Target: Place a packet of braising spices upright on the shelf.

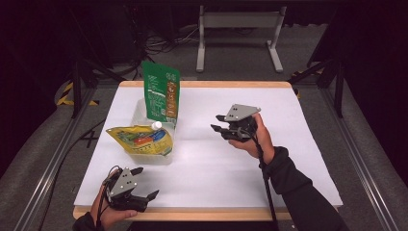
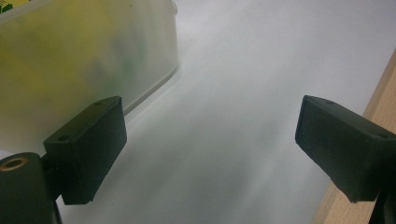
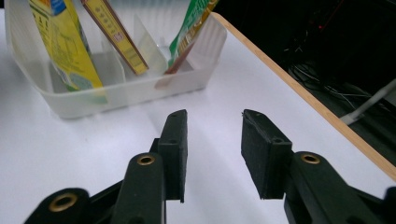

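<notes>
While both hands are hovering over the white counter (image 1: 207,159), a translucent plastic bin (image 1: 139,108) is sitting at centre-left of the high view with pouches standing inside it. A tall green pouch (image 1: 161,94) is leaning upright at the bin's far end, and a yellow spouted pouch (image 1: 140,139) with a white cap is lying tilted across the near end, its top spilling over the rim. In the right gripper view, thin dividers are splitting the bin (image 3: 121,93) into compartments: the yellow pouch (image 3: 65,42) is standing at upper left, a narrow yellow-and-brown pack (image 3: 114,35) is leaning in the middle, and the green pouch (image 3: 191,30) is slanting at upper centre.

The right hand-held gripper (image 1: 219,124), at mid-frame in the high view, is pointing toward the bin with its jaws narrowly parted and nothing between them. The left hand-held gripper (image 1: 144,185), at lower left near the counter's front edge, is gaping wide and empty; in its own view the bin's frosted wall (image 2: 84,60) is filling the upper left, just beside one jaw, with the wooden counter edge (image 2: 378,93) at far right.
</notes>
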### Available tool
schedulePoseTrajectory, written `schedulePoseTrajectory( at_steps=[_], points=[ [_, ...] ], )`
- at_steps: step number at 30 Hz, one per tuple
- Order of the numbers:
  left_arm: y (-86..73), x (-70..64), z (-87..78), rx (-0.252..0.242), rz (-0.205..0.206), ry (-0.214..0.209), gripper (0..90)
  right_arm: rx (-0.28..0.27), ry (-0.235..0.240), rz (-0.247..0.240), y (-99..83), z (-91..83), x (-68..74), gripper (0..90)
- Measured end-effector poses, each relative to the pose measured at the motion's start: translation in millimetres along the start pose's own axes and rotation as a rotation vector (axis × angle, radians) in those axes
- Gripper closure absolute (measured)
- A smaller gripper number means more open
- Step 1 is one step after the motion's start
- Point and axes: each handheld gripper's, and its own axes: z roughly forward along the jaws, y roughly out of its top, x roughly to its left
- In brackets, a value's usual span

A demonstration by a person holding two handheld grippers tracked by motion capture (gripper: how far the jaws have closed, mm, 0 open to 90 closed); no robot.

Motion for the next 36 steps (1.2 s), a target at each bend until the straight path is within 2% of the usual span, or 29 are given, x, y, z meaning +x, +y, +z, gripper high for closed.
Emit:
schedulePoseTrajectory(
  at_steps=[10,15,21,31,36],
  points=[
    [0.5,-0.1,1.1,0.003,0.002,-0.003,9.1,0.062,-0.025,-0.013,-19.3,-23.1,-2.0,51.4],
    [0.6,-0.2,0.7,0.004,0.004,0.010,9.1,0.073,-0.046,-0.019,-27.7,-30.9,-2.4,49.9],
    [0.0,0.4,-0.7,-0.002,-0.003,0.017,8.9,0.102,-0.078,-0.015,-46.0,-42.3,-4.1,45.4],
    [0.1,0.7,-0.4,0.008,0.003,0.027,8.9,0.128,-0.096,-0.015,-66.4,-58.6,-4.4,39.5],
    [-0.7,2.0,-0.3,0.012,0.004,0.033,8.9,0.142,-0.130,-0.009,-79.6,-68.2,-3.9,30.7]
  ],
)
